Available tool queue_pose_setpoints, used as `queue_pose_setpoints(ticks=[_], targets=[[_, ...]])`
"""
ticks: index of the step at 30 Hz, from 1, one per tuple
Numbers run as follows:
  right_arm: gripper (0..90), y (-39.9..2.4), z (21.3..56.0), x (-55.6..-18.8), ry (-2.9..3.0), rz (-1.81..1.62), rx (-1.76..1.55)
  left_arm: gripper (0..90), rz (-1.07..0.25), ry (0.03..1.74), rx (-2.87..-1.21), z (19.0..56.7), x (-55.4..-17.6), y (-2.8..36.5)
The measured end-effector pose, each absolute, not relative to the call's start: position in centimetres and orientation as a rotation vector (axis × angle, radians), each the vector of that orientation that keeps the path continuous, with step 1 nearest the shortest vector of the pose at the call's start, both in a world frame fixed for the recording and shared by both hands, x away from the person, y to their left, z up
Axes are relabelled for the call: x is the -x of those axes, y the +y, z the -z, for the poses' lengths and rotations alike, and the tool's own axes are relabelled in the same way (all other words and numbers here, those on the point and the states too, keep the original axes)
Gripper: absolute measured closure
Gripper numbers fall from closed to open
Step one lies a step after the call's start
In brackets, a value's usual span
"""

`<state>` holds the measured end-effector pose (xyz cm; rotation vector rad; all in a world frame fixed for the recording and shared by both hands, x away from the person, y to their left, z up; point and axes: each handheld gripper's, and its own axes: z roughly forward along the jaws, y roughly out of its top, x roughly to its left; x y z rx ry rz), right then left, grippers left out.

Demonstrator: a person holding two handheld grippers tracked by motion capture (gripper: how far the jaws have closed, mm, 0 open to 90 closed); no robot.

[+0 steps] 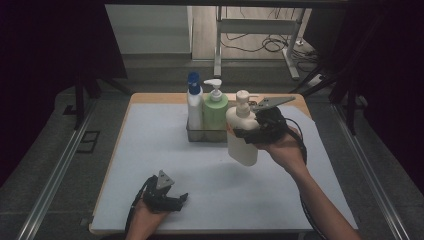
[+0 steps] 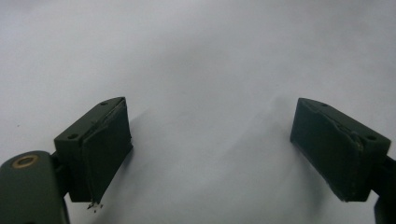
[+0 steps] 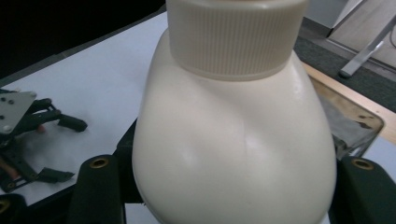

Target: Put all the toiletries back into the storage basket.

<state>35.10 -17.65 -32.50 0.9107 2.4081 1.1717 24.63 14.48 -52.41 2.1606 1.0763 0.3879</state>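
A cream pump bottle hangs tilted above the white table top, right of the tray, and my right gripper is shut on its shoulder. Close up in the right gripper view, the cream bottle with its ribbed collar sits between the two black jaws. My left gripper rests near the table's front edge, open. Its two pads stand wide apart over bare white surface with nothing between them.
A low clear tray at the back middle holds a white bottle with a blue cap and a green pump bottle. The tray's free right end lies just behind the held bottle. The table's wooden edge runs along the back.
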Motion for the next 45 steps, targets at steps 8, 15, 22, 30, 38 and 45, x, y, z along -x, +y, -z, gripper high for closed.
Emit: queue_pose_setpoints(ticks=[8, 15, 22, 30, 38, 45], targets=[[36.4, -18.8, 31.7, -36.6, 2.344, -1.153, -0.973, 12.1, -0.388, 1.077, -2.160, 52.4, -24.6, 14.5], [36.4, -19.0, 31.3, -37.8, 2.312, -1.140, -1.003, 12.1, -0.388, 1.076, -2.161, 52.4, -24.6, 14.5], [36.4, -19.1, 31.0, -39.3, 2.277, -1.134, -1.023, 12.1, -0.390, 1.077, -2.158, 52.4, -24.6, 14.5], [36.4, -19.2, 30.9, -40.8, 2.236, -1.152, -1.060, 12.1, -0.390, 1.077, -2.160, 52.4, -24.6, 14.5], [36.3, -19.4, 30.7, -42.3, 2.190, -1.153, -1.098, 12.1, -0.390, 1.076, -2.160, 52.4, -24.6, 14.5], [36.4, -19.4, 30.6, -43.5, 2.159, -1.150, -1.114, 12.1, -0.390, 1.077, -2.160, 52.4, -24.6, 14.5]])
